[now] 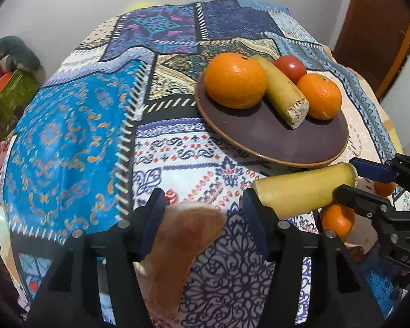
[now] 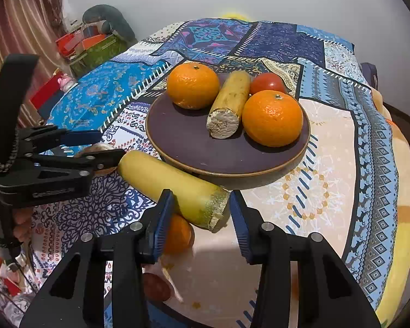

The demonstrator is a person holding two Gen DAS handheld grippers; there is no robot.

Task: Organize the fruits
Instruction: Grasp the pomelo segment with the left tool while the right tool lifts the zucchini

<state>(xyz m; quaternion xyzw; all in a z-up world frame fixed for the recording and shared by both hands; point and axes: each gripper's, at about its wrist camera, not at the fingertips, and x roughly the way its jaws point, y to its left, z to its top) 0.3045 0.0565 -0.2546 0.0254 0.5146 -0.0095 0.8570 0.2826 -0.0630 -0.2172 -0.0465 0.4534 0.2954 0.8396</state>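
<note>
A dark purple plate (image 1: 273, 142) (image 2: 194, 147) on the patchwork cloth holds two oranges (image 1: 235, 80) (image 2: 272, 117), a cut yellow banana piece (image 1: 283, 91) (image 2: 229, 104) and a red tomato (image 1: 291, 67) (image 2: 268, 82). My right gripper (image 2: 202, 210) (image 1: 350, 176) is shut on a second banana piece (image 2: 175, 186) (image 1: 300, 194), held just in front of the plate. My left gripper (image 1: 205, 213) (image 2: 106, 145) holds a blurred brown-and-cream fruit (image 1: 186, 240) between its fingers. Another orange (image 2: 179, 233) (image 1: 337, 218) lies on the cloth under the held banana.
A brownish fruit (image 2: 157, 287) lies on the cloth near the front edge. A cluttered shelf with boxes (image 2: 93, 46) stands off the table's left side. A white wall runs behind the table, and a wooden door (image 1: 374, 27) is at right.
</note>
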